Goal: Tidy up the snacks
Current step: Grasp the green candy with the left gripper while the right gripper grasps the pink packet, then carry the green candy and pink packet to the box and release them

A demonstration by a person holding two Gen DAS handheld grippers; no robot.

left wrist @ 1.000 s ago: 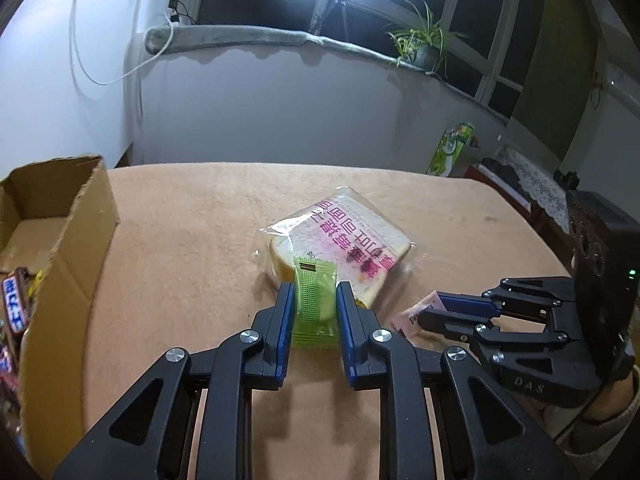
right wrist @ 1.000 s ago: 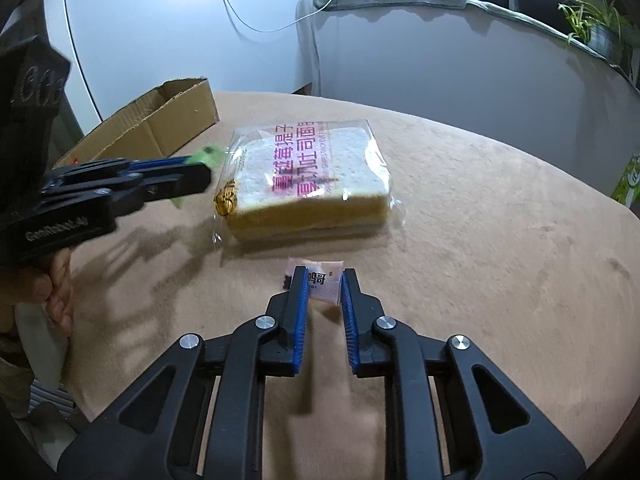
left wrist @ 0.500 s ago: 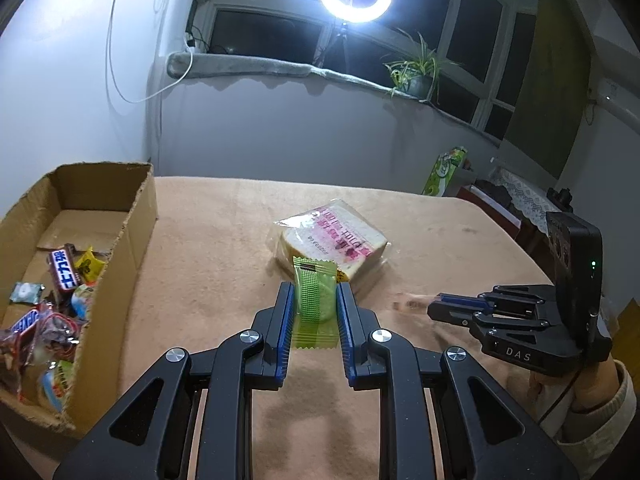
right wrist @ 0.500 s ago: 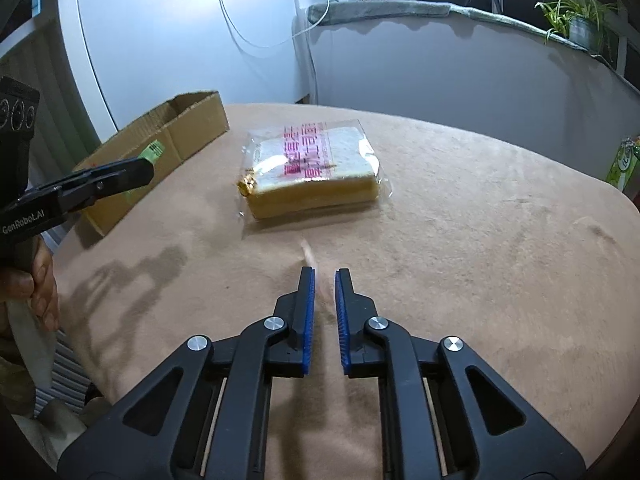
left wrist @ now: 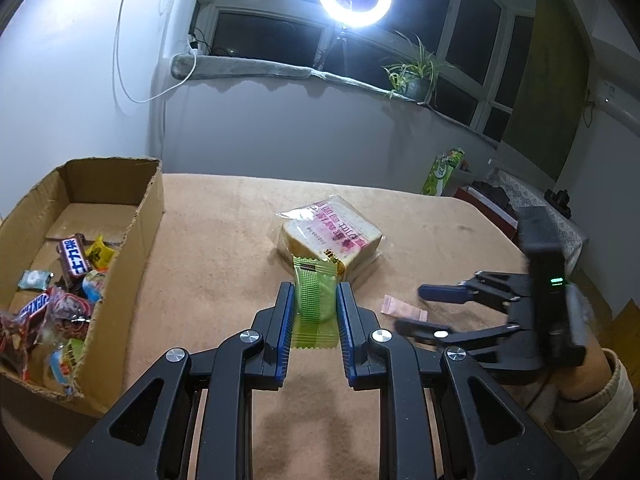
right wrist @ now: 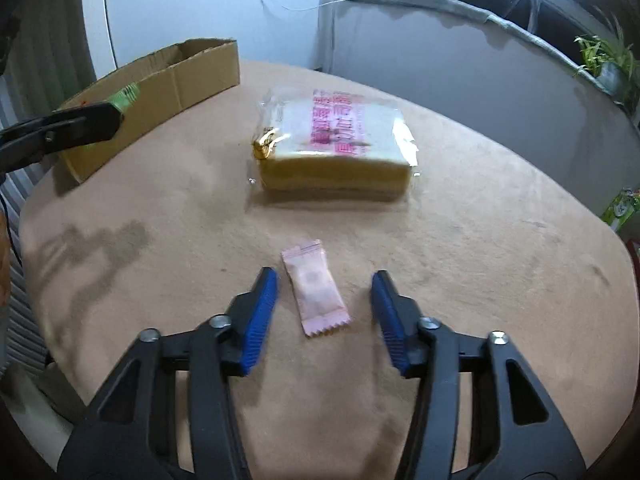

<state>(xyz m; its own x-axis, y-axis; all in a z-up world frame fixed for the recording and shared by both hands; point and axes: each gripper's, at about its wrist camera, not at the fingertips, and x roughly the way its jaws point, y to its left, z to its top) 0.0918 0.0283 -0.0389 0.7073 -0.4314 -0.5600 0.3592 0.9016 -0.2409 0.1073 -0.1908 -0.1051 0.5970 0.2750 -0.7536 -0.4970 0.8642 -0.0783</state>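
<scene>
Released since: flat pale-pink sachet [right wrist: 316, 289], crimped ends.

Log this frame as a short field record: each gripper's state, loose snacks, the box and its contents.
left gripper: shut on green candy packet, held above the table
right gripper: open, fingers either side of pink candy packet
pink candy packet: flat on table, not gripped
bread pack: on table, beyond the pink packet
cardboard box: at table's left edge, top open
box contents: mixed wrapped snacks piled at near end
remaining outside box: green packet, pink packet, bread pack
</scene>
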